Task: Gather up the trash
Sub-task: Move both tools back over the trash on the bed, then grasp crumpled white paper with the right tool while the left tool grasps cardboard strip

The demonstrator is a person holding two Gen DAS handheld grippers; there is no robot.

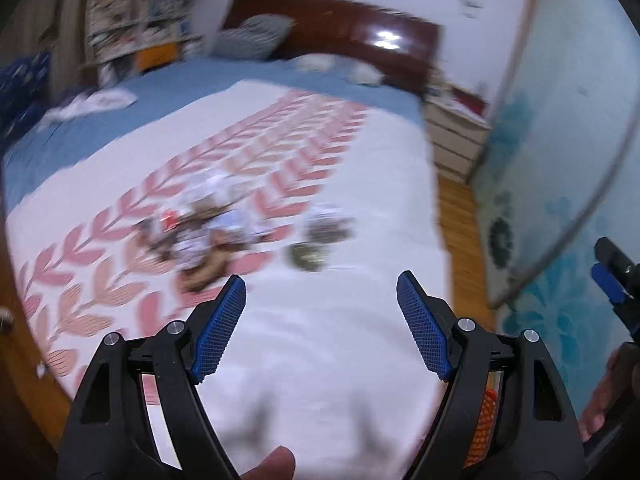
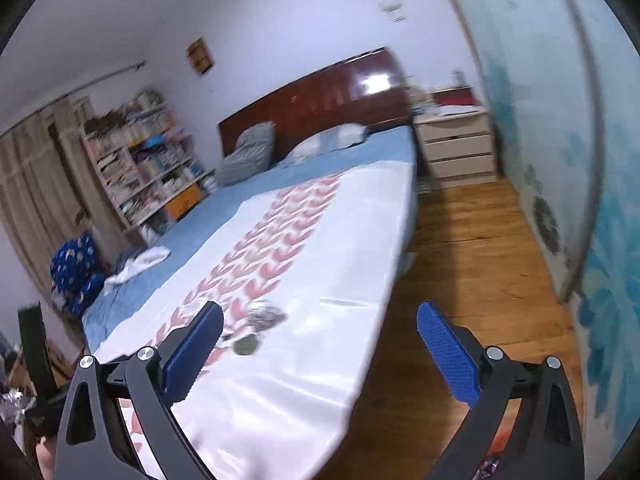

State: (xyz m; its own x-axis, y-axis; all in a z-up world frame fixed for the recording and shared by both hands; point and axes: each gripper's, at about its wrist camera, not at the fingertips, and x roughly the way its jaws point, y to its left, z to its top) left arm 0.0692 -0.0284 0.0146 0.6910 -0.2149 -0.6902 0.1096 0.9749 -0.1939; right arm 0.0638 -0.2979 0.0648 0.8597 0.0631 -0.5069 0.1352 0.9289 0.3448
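Observation:
A blurred pile of crumpled wrappers and paper scraps lies on a white cover with pink leaf prints spread over the bed. Two more crumpled pieces sit to its right: a grey-white one and a dark greenish one. My left gripper hovers over the cover short of the trash, jaws wide apart and empty. My right gripper is open too, holding nothing, above the bed's right edge. The grey piece and the dark piece lie near its left finger.
The bed has a blue sheet, pillows and a dark red headboard. A white cloth lies at its left side. A nightstand, wooden floor, blue-flowered wall and bookshelf surround it.

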